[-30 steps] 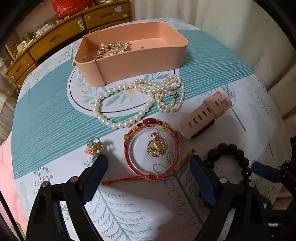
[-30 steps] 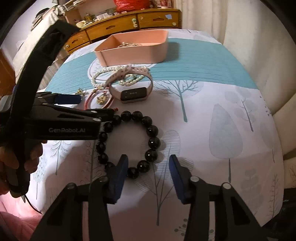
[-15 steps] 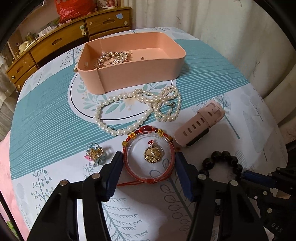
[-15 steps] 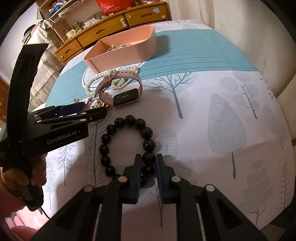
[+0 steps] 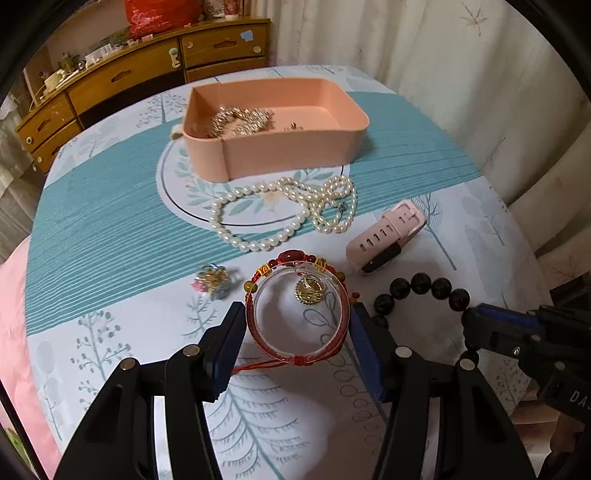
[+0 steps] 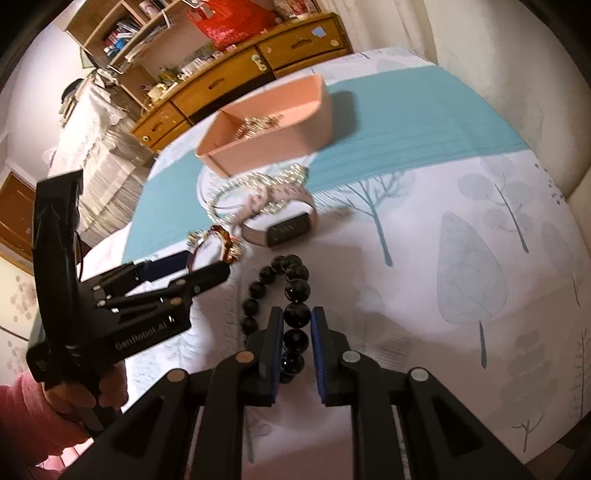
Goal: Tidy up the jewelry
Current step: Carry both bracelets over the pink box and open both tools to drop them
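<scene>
Left wrist: gripper (image 5: 297, 332) around red bracelet (image 5: 295, 314)

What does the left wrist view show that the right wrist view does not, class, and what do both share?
Only the left wrist view shows the left hand-held gripper closed on the red string bracelet on both sides, the gold pendant inside it, and the small flower ring.

Only the right wrist view shows the right hand-held gripper clamped on the black bead bracelet, the pink watch's dark screen, and the bookshelf.

Both show the pink tray, pearl necklace, pink watch and wooden dresser.
</scene>
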`<state>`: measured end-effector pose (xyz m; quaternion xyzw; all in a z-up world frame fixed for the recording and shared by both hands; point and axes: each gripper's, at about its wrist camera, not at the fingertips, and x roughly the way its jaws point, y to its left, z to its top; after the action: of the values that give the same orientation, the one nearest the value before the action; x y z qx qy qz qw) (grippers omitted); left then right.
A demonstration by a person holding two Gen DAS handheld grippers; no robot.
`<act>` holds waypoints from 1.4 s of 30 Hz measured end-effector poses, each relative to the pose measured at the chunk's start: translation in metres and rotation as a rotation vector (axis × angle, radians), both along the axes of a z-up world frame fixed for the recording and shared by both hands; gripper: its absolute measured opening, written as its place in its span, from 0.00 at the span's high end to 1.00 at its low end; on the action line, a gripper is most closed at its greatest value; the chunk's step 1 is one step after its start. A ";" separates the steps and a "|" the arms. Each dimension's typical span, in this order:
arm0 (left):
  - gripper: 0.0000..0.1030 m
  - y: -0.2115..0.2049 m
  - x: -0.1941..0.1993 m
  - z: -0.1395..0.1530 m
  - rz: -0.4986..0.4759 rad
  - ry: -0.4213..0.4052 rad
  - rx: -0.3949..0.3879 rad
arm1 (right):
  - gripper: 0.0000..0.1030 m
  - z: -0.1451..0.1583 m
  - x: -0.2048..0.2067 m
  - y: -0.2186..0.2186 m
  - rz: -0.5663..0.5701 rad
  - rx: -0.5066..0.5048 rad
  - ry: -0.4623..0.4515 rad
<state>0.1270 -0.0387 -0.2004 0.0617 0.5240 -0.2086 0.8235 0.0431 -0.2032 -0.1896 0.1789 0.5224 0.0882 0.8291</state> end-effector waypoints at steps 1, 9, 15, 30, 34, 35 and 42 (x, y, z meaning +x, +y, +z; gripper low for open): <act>0.46 0.002 -0.001 0.002 0.001 -0.002 -0.002 | 0.86 0.005 0.001 0.003 0.015 0.003 -0.015; 0.46 0.012 0.000 0.039 -0.013 -0.071 0.015 | 0.86 0.039 0.023 0.022 0.145 0.028 -0.125; 0.46 0.016 0.022 0.070 -0.001 -0.096 0.037 | 0.86 0.065 0.042 0.028 0.183 0.042 -0.187; 0.46 0.008 0.100 0.127 0.030 -0.132 -0.009 | 0.86 0.126 0.117 0.021 0.135 0.010 -0.453; 0.46 0.002 0.123 0.126 0.046 -0.151 -0.011 | 0.86 0.130 0.133 0.015 0.097 -0.034 -0.487; 0.46 0.002 0.128 0.124 0.053 -0.149 -0.019 | 0.86 0.130 0.136 0.015 0.093 -0.040 -0.491; 0.45 0.001 0.159 0.101 0.137 -0.073 -0.088 | 0.85 0.123 0.158 0.003 0.040 -0.078 -0.462</act>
<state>0.2859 -0.0378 -0.0996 -0.0032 0.4868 -0.1721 0.8564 0.2011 -0.2006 -0.0670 0.1117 0.3252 0.1229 0.9309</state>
